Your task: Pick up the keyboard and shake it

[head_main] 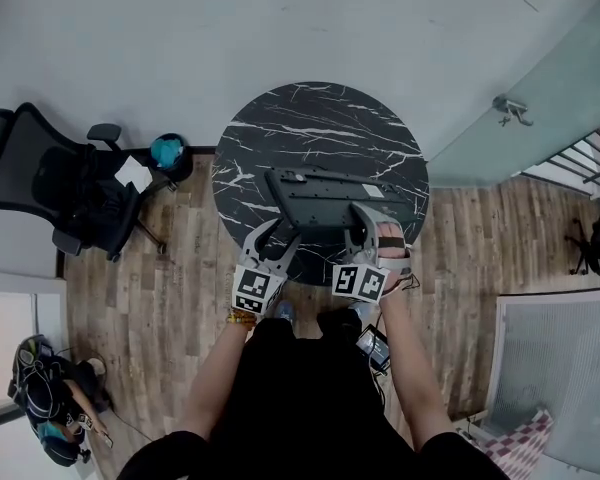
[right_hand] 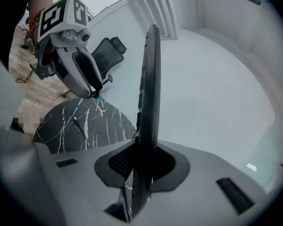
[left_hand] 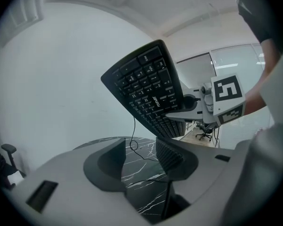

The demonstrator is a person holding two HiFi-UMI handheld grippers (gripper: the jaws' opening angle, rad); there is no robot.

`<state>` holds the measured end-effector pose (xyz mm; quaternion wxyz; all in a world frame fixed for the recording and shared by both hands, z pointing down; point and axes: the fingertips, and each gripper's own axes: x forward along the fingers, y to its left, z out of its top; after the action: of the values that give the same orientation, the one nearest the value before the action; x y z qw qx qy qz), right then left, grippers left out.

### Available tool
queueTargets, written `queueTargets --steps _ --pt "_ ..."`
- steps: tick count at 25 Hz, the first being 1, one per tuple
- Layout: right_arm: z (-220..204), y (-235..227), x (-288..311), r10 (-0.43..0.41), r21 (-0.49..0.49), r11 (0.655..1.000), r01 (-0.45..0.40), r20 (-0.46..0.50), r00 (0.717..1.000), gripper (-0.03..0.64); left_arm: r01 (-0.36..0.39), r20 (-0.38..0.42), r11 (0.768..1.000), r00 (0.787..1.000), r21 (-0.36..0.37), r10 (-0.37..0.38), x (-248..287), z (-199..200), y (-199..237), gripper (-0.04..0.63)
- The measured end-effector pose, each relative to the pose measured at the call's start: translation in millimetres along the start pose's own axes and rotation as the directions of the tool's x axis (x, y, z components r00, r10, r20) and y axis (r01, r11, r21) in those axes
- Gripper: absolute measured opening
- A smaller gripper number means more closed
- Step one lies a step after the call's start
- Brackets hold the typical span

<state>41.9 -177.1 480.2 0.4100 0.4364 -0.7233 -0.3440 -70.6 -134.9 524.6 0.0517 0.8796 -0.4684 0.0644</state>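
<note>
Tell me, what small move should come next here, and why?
Probably slide the left tool onto the edge of the keyboard and close. Only the right tool grips it, off the table, and the left jaws stand open and empty; a second grip would steady the shaking.

Round table [head_main: 320, 118] sits by the wall, in front of the person. Keyboard [head_main: 335, 196] is up over the table's near half, its near edge btwn the right gripper's [head_main: 372, 230] jaws. Left gripper [head_main: 278, 240] is just beside its left end. Office chair [head_main: 50, 183] well left of table; glass door [head_main: 550, 108] to the right.
</note>
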Motion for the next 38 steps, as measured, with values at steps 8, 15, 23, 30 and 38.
queueTargets --steps 8,15,23,30,38 --pt "4 -26 -4 0.012 0.32 0.947 -0.026 0.045 0.999 0.077 -0.005 0.045 1.0 0.999 0.029 0.003 -1 22 1 0.204" --pt "19 -74 -23 -0.065 0.764 0.639 -0.093 0.175 0.982 0.074 -0.024 0.177 0.995 0.984 0.093 0.007 -3 86 1 0.196" --pt "-13 -50 -37 -0.154 0.98 0.1 -0.17 0.184 0.971 0.074 -0.041 0.205 0.993 0.979 0.112 0.018 -5 93 -10 0.16" --pt "-63 14 -38 -0.124 0.931 -0.335 -0.147 0.111 0.986 0.073 -0.005 0.086 0.988 0.996 0.152 -0.008 -12 46 -23 0.158" --pt "-99 81 -32 -0.068 0.869 -0.492 -0.05 0.019 0.998 0.074 0.018 -0.086 0.991 0.996 0.135 -0.007 -33 -37 -33 0.158"
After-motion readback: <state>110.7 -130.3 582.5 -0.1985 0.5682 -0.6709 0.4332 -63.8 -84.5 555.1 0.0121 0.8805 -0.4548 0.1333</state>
